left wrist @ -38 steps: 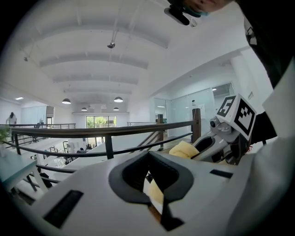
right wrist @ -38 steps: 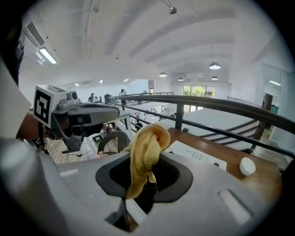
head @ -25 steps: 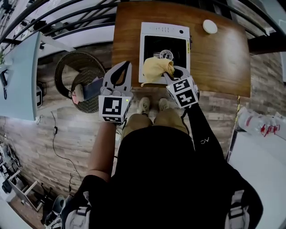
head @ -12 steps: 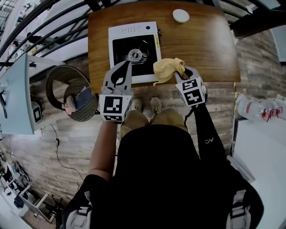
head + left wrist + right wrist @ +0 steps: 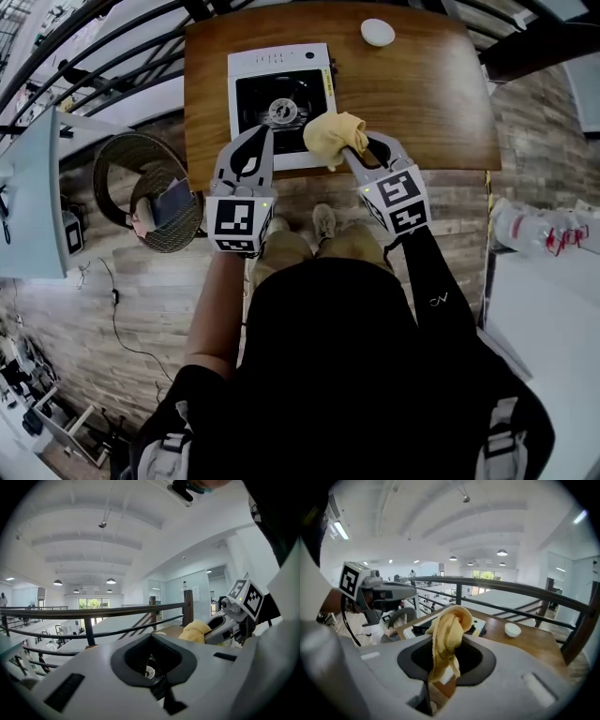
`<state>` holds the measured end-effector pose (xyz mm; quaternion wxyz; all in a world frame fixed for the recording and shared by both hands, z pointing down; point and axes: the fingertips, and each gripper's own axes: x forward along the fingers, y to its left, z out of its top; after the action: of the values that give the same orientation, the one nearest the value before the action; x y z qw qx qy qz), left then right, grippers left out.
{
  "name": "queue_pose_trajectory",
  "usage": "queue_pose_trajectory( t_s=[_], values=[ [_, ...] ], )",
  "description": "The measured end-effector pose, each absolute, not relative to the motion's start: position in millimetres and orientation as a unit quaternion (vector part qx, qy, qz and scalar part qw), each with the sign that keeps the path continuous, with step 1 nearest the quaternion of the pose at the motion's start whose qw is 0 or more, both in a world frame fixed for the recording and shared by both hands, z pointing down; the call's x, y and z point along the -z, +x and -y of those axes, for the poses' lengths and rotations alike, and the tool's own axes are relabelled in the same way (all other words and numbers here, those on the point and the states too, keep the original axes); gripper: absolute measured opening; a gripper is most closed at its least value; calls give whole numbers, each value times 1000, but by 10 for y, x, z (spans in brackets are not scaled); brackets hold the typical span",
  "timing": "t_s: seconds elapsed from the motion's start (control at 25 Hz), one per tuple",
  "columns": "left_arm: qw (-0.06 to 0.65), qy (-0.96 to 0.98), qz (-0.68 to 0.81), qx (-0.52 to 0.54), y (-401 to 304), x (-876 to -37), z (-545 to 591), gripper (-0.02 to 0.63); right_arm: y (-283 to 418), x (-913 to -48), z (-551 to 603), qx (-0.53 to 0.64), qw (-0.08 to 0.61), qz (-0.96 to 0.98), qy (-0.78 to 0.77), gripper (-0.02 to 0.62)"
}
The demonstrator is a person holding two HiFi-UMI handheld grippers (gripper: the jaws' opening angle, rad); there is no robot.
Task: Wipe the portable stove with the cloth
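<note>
The portable stove [image 5: 279, 101] is white with a black top and a round burner, and it sits on the wooden table [image 5: 422, 103]. My right gripper [image 5: 354, 150] is shut on the yellow cloth [image 5: 332, 135], which is bunched over the stove's near right corner. In the right gripper view the cloth [image 5: 447, 632] hangs from the jaws with the stove [image 5: 477, 625] behind it. My left gripper [image 5: 262, 133] is shut and holds nothing. It hovers over the stove's near edge. The left gripper view shows the cloth [image 5: 194, 631] and the right gripper [image 5: 216, 631].
A small white bowl [image 5: 378, 32] sits at the table's far right, also seen as the bowl [image 5: 512, 629]. A wicker chair [image 5: 150, 192] with an item on it stands left of the table. A dark railing [image 5: 525, 591] runs behind the table.
The right gripper carried the cloth off the stove to its right, then back left to the stove's near right corner. The left gripper has stayed over the near edge.
</note>
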<state>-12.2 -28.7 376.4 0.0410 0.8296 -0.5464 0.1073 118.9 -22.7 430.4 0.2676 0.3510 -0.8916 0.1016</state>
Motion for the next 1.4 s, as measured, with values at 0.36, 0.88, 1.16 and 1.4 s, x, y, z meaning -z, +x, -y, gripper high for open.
queue_pose_trajectory(
  t_s=[0.36, 0.88, 1.16, 1.4],
  values=[
    [65, 796, 587, -132, -1076, -3868, -133, 8, -406, -4471, -326, -122, 238, 939, 217, 92],
    [102, 801, 572, -145, -1267, -4307, -273, 8, -210, -5278, -226, -50, 352, 883, 308, 92],
    [83, 835, 527, -133, -594, -4217, -48, 8, 907, -5287, -72, -46, 368, 839, 399, 92],
    [90, 853, 498, -130, -96, -4193, 84, 8, 1593, -5290, -28, -62, 371, 814, 442, 92]
  ],
)
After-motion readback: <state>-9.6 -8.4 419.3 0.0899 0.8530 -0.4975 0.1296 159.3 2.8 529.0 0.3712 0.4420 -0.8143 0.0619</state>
